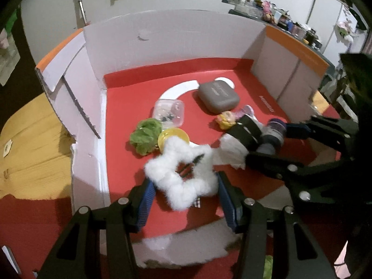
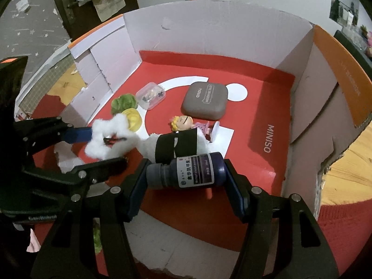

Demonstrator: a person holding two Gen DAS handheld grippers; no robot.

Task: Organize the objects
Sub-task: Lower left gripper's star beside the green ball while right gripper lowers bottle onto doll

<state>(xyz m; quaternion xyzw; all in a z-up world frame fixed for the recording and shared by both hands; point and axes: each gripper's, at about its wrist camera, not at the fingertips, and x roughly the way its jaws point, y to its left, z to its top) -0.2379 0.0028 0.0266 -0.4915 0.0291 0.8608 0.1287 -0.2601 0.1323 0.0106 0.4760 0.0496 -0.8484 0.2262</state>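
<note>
**Box** [image 2: 232, 34]: open cardboard carton, white walls, red printed floor; serves as the collecting place, and every item listed lies inside it or is held over it.

**Left gripper** [image 1: 184, 200]: clamped on the white fluffy scrunchie [image 1: 183, 174], one blue pad at each side of the loop, holding it at the near left over the floor. A soft ring gives under pressure, so a grip across its width seems chosen to keep it from slipping.

**Right gripper** [image 2: 186, 179]: clamped on the dark purple bottle [image 2: 193, 172], lying sideways, cap at the left pad and base at the right. Gripped end to end, probably because the round side would roll between flat pads. Near centre, above the floor.

**Already in the box:**
- Grey case [image 2: 204, 103], far centre, flat.
- Clear small box [image 2: 150, 95], far left, beside the green scrunchie [image 2: 123, 102] and yellow lid [image 2: 132, 118]; this left-hand cluster suggests a grouping of the small and soft goods.
- Doll figure [image 2: 183, 123], centre, lying down.
- White roll with black band [image 2: 179, 146], just beyond the bottle.

**Judgement:** both held items appear ready for placing.
</note>
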